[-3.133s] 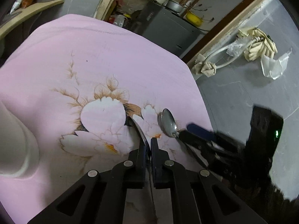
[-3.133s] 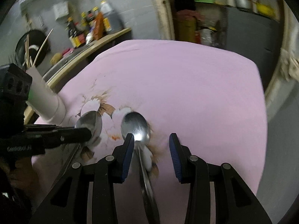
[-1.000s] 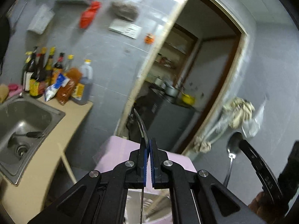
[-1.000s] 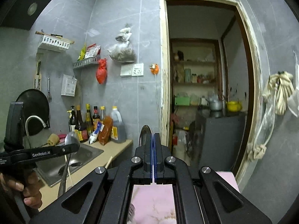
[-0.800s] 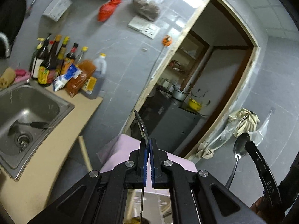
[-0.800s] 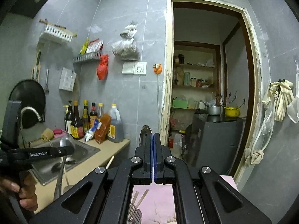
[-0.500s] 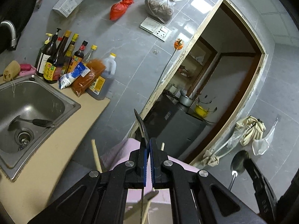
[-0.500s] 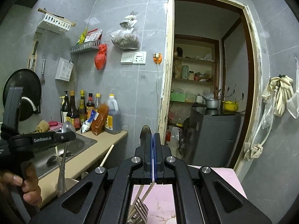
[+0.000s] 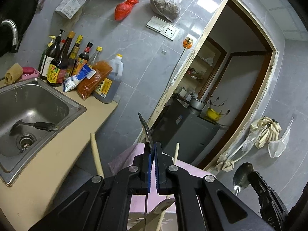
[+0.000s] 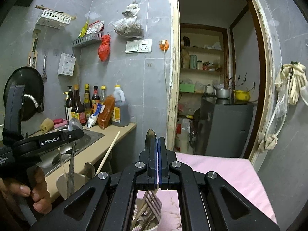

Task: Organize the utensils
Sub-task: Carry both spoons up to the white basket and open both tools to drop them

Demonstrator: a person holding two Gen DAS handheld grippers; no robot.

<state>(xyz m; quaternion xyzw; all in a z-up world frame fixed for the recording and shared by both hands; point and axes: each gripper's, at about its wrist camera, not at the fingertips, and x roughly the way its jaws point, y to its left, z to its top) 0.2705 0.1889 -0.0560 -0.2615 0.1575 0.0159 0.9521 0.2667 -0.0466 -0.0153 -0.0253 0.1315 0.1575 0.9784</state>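
Spoons could snag on the chopsticks and fork crowding the white cup (image 10: 63, 182) as you lower them. Your left gripper (image 9: 153, 165) jaws are clenched on one spoon (image 9: 145, 129), handle hanging over the cup; your right gripper (image 10: 157, 165) grips another spoon (image 10: 150, 136) likewise.

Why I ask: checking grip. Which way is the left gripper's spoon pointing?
Upright, bowl up. The left gripper clamps the spoon, handle hanging toward the cup.
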